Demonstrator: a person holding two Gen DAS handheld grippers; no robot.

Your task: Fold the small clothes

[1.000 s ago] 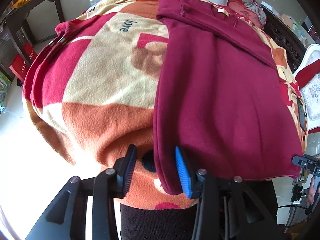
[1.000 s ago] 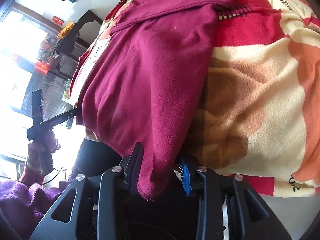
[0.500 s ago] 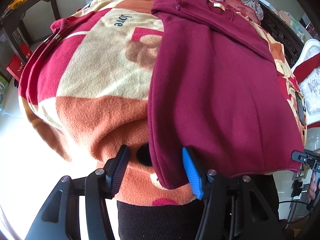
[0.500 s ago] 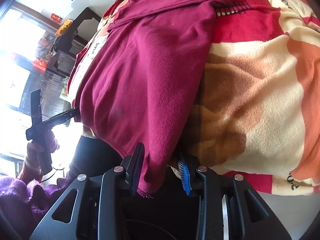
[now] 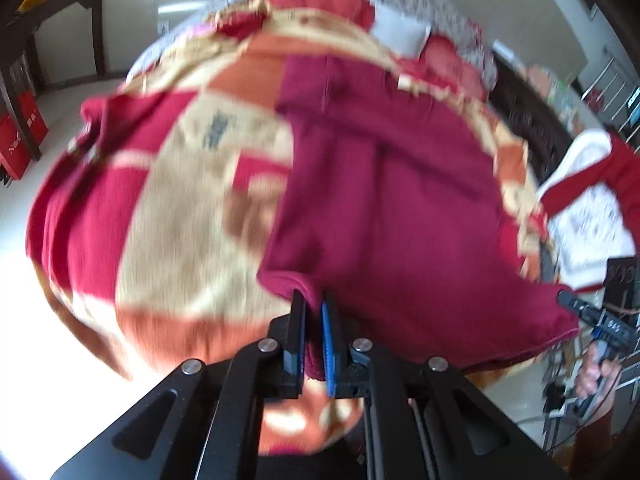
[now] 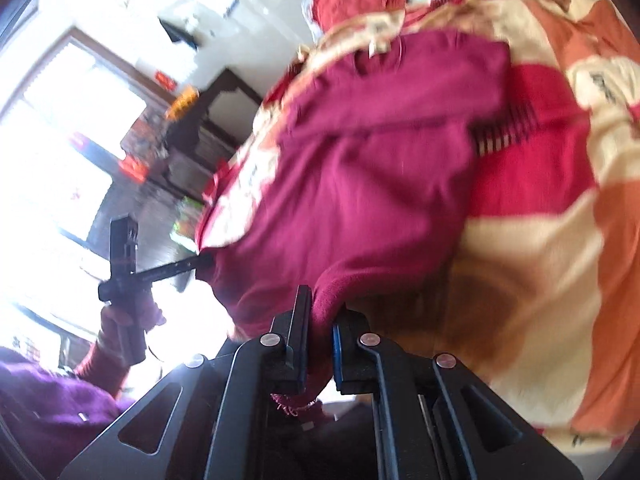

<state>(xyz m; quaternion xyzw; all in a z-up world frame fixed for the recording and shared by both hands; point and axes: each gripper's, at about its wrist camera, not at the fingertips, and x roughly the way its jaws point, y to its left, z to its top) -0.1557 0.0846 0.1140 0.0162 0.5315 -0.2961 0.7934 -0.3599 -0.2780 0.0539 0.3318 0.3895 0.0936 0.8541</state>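
Observation:
A maroon sweater (image 5: 400,208) lies on a patterned fleece blanket (image 5: 172,216), its sleeves folded across the chest. My left gripper (image 5: 314,304) is shut on the sweater's near left hem corner, lifted off the blanket. In the right wrist view my right gripper (image 6: 322,316) is shut on the other hem corner of the sweater (image 6: 360,184), with frayed hem hanging below the jaws. The right gripper also shows at the right edge of the left wrist view (image 5: 576,308). The hem hangs raised between both grippers.
The blanket (image 6: 552,240) covers a bed with red pillows (image 5: 320,0) at the far end. Dark wooden furniture (image 6: 216,112) stands by a bright window. A white and red cloth (image 5: 592,208) lies at the right.
Both grippers closed on the hem corners and lifted them up and forward over the sweater. The views are now motion-blurred.

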